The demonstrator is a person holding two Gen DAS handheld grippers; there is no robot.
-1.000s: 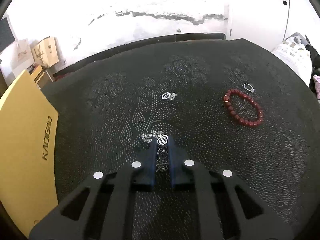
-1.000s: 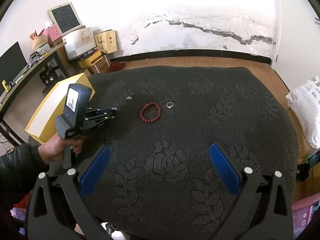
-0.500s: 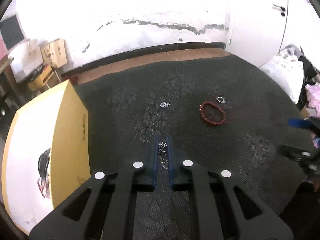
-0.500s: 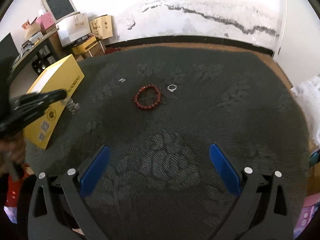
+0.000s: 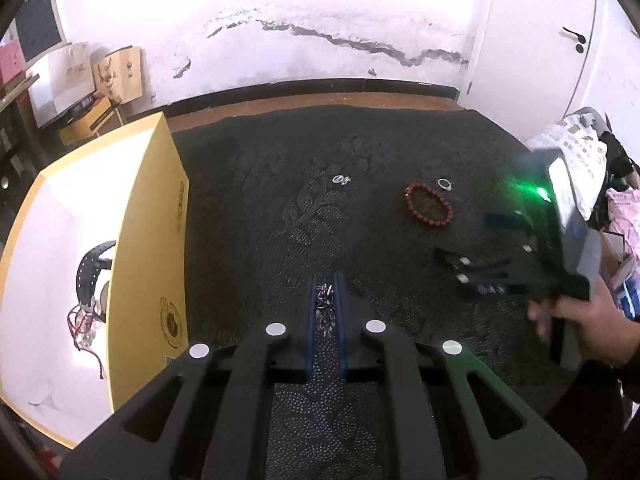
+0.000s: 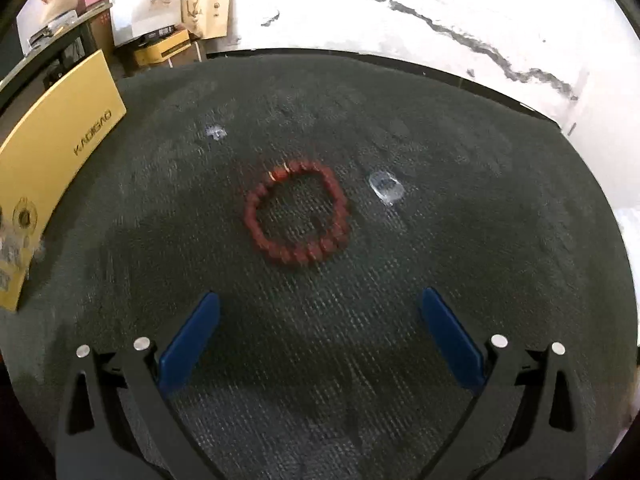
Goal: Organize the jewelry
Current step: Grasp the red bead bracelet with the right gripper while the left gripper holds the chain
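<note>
Over the dark patterned cloth, a tangled silver chain (image 5: 325, 300) is pinched in the closed left gripper (image 5: 325, 294) and should be carried gently to the open yellow cardboard box (image 5: 148, 240), while the right gripper (image 6: 318, 336), jaws wide and empty, is best lowered squarely onto the red beaded bracelet (image 6: 298, 212).

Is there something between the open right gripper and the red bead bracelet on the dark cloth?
Nothing visible. In the right wrist view only bare dark cloth lies between the right gripper and the red bead bracelet. The silver ring lies off to the bracelet's right, apart from it.

dark mat (image 6: 320, 340): bracelet (image 6: 296, 216), ring (image 6: 386, 188)
</note>
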